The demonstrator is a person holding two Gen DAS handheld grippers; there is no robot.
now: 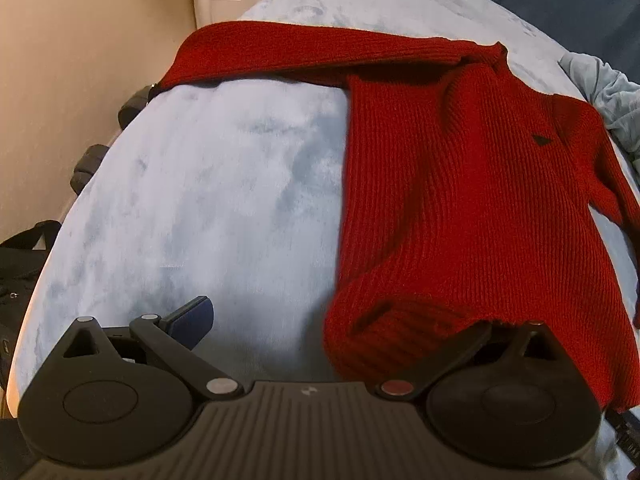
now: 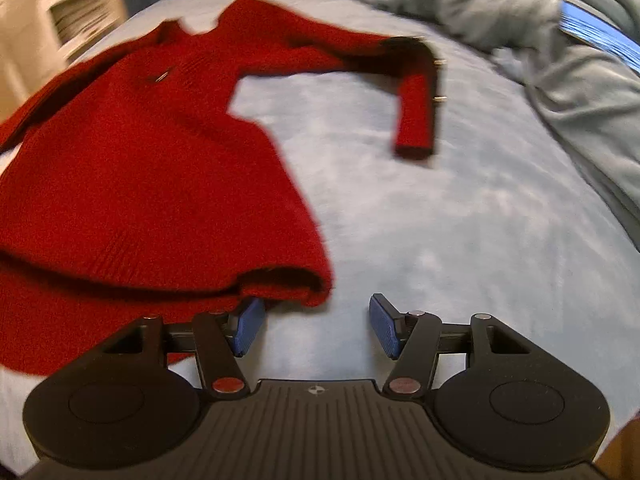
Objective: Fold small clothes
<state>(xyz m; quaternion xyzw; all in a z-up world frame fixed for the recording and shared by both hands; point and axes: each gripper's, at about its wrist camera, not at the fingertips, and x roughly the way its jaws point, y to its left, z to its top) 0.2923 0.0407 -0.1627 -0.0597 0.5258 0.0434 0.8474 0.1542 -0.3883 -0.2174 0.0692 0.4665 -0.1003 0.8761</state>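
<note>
**Red sweater laid out on the bed, both grippers sitting at the hem**

A red knit sweater [image 1: 460,184] is spread flat on a pale blue fuzzy blanket [image 1: 200,200], hem end nearest the cameras. One sleeve [image 1: 304,52] is stretched straight out along the far side, reaching toward the edge of the bed. In the right wrist view the other sleeve [image 2: 408,88] is seen bent at the elbow, cuff pointing back toward the camera, a couple of small gold buttons on it. A little dark patch is seen on the chest.

The left gripper [image 1: 340,320] is parked at the hem corner. Only its left blue pad is seen, lying on bare blanket; the other finger is hidden under the knit, so whether anything is pinched can't be told.

The right gripper [image 2: 316,324] is spread wide, nothing held. Its left pad [image 2: 248,326] is tucked just under the hem corner, the right one is over bare blanket. Rumpled grey-blue bedding [image 2: 540,40] is piled beyond. Right view is pretty blurred.
</note>
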